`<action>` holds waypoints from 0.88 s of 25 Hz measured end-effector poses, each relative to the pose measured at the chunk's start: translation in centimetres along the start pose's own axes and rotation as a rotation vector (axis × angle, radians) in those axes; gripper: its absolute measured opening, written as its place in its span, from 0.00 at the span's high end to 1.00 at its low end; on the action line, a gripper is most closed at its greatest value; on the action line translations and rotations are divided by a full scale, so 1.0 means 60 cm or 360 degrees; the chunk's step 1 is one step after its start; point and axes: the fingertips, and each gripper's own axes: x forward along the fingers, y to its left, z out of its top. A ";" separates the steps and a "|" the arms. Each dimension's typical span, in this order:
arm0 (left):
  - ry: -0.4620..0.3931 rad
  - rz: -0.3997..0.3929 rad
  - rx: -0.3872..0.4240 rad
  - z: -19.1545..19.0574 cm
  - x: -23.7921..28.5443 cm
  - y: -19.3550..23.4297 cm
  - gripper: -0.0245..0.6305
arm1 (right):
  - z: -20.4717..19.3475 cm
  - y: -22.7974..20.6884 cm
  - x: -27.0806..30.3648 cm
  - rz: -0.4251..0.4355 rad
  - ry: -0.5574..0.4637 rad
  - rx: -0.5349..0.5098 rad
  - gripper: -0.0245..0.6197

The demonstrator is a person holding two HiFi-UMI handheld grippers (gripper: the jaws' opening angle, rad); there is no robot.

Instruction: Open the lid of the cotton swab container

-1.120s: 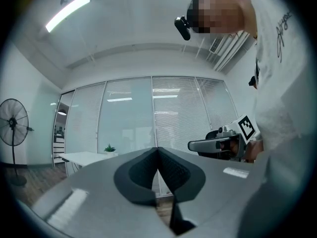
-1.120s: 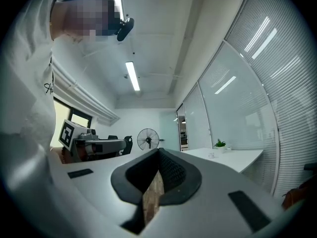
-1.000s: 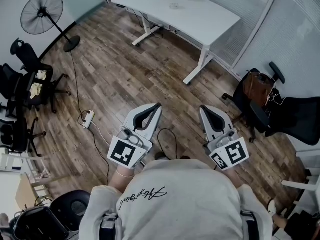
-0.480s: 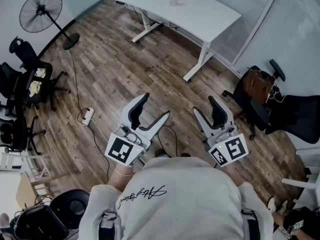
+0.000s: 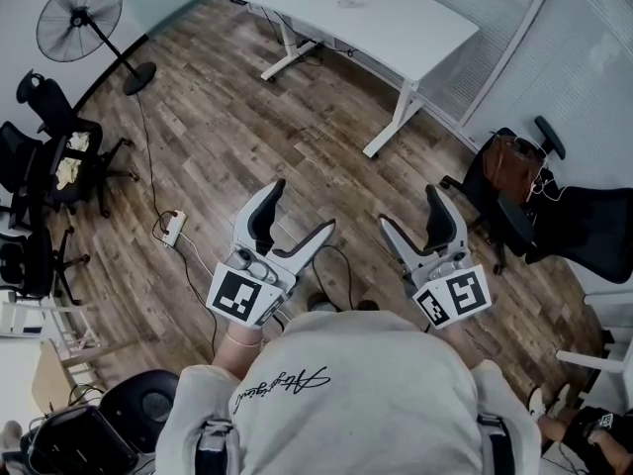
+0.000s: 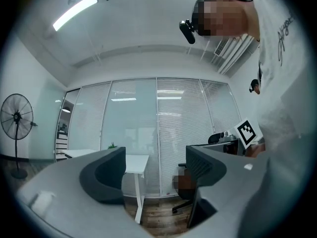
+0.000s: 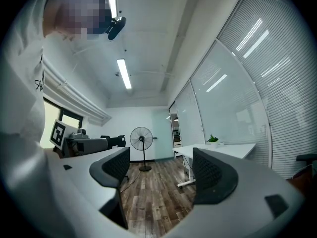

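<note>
Wood-floored office, desk (image 5: pixel 415 38) at twelve o'clock.
Left gripper (image 5: pixel 299 208) and right gripper (image 5: pixel 408 206), jaws just spread, are held empty; the container, unseen, must be reached first.

Office interior: a long white surface on white T-shaped legs (image 5: pixel 396 28) stands on a brown wood-plank floor (image 5: pixel 247 137), with a small green potted plant (image 7: pixel 213 139) at its far end. Black swivel chairs on castors (image 5: pixel 54 156) cluster along the left wall, and another black office chair (image 5: pixel 584 228) sits at the right. A black pedestal fan (image 5: pixel 77 26) stands in one corner. Glass partition walls with white slatted blinds (image 6: pixel 163 133) enclose the room under long ceiling strip lights (image 6: pixel 74 11).
</note>
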 end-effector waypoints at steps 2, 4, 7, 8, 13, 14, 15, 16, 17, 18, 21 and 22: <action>-0.0005 0.0000 -0.0004 0.000 0.000 0.003 0.41 | -0.002 0.001 0.003 -0.0008 0.0007 -0.0002 0.37; -0.0001 0.0002 -0.0004 -0.003 -0.001 0.007 0.41 | -0.004 0.002 0.007 -0.0011 0.0012 -0.0003 0.37; -0.0005 0.0008 -0.0001 -0.004 -0.005 0.014 0.41 | -0.004 0.009 0.014 -0.0010 0.0012 0.0003 0.37; -0.0014 0.0008 0.0000 -0.002 -0.008 0.016 0.41 | -0.005 0.014 0.017 -0.0007 0.0014 0.0006 0.37; -0.0045 0.0001 -0.0015 0.007 -0.025 0.031 0.41 | -0.010 0.039 0.031 -0.0003 0.0020 0.0003 0.36; -0.0049 0.0004 -0.0019 0.008 -0.029 0.036 0.41 | -0.010 0.043 0.034 -0.0003 0.0019 0.0006 0.36; -0.0046 0.0009 -0.0016 0.007 -0.033 0.041 0.41 | -0.011 0.048 0.038 -0.0003 0.0019 0.0008 0.36; -0.0037 0.0011 -0.0008 0.004 -0.037 0.046 0.41 | -0.012 0.053 0.041 -0.0005 0.0019 0.0009 0.36; -0.0025 0.0010 0.0003 0.001 -0.041 0.051 0.41 | -0.013 0.058 0.045 -0.0009 0.0018 0.0009 0.36; -0.0013 0.0006 0.0017 -0.002 -0.045 0.054 0.41 | -0.014 0.061 0.048 -0.0016 0.0015 0.0009 0.36; -0.0006 0.0003 0.0060 -0.005 -0.057 0.063 0.41 | -0.015 0.075 0.059 -0.0039 -0.0004 0.0007 0.36; -0.0008 0.0001 0.0065 -0.004 -0.062 0.067 0.41 | -0.015 0.081 0.064 -0.0045 -0.0011 0.0005 0.36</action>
